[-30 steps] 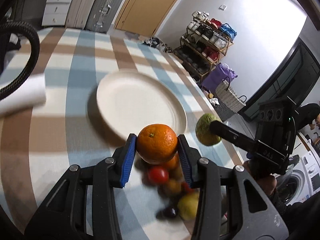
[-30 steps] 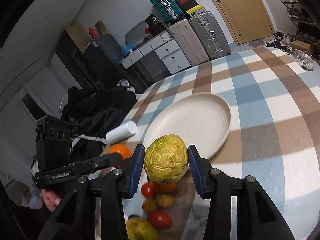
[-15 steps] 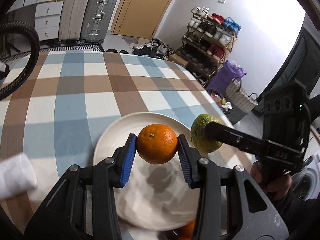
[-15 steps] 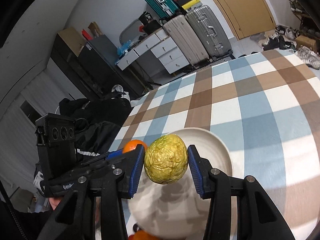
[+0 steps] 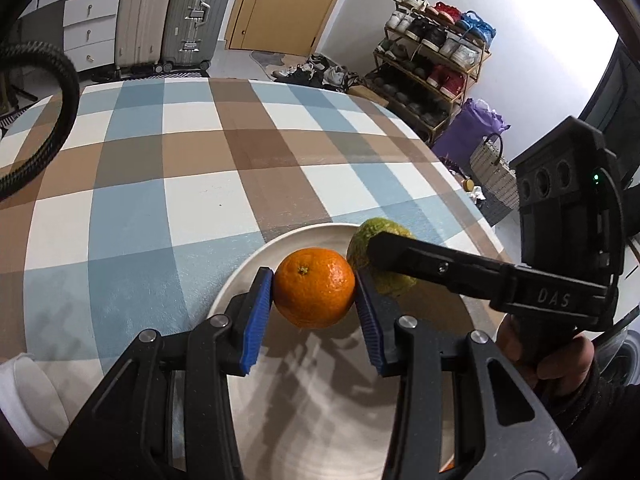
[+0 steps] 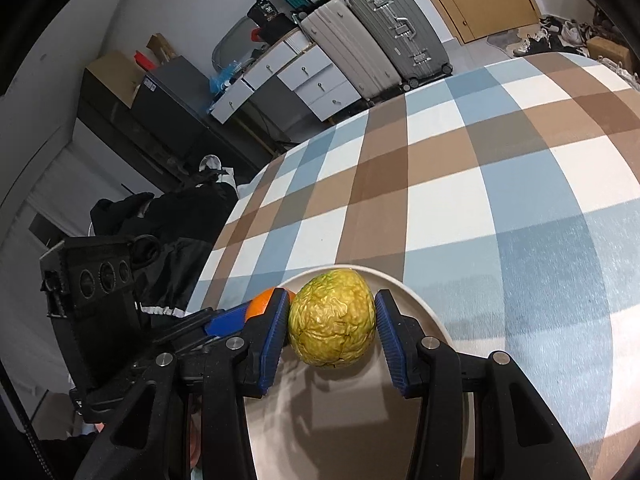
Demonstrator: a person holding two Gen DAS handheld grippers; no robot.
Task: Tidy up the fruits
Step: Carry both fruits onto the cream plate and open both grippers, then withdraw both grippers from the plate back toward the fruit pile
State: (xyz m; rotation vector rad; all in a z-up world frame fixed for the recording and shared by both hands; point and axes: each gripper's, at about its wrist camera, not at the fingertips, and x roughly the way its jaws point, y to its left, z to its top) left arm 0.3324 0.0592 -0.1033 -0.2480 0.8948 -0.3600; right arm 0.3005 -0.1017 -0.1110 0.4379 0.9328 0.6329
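A: Orange [image 5: 315,287] — item 1. Loc?
B: Clamped betw. blue pads of left gripper [image 5: 315,294], held over the cream plate [image 5: 256,258], near its far rim. Stem dimple faces cam. Can't tell if it touches the plate.
A: Item 2?
B: Wrinkled yellow-green fruit [image 6: 332,319], round, creased skin. Right gripper [image 6: 333,326] squeezes it on both sides; also over the plate's far rim. Contact w/ plate: can't tell.
A: Spacing betw. the two fruits?
B: Side by side, just beside each other; left gripper's right finger sits betw. them. In right wrist view the orange peeks out behind the right gripper's left finger [image 6: 276,320].
A: Plate loc?
B: On table w/ blue/brown/white check cloth [image 5: 168,184], near edge; both grippers' shadows fall on it.
A: Hands?
B: Right hand [image 5: 548,360] wraps the right gripper's handle, dark sleeve.
A: Misc?
B: White roll [image 5: 28,396] at table's near-left corner. Off-table: suitcases [image 5: 196,12], shoe rack [image 5: 436,52], drawer unit [image 6: 296,80].
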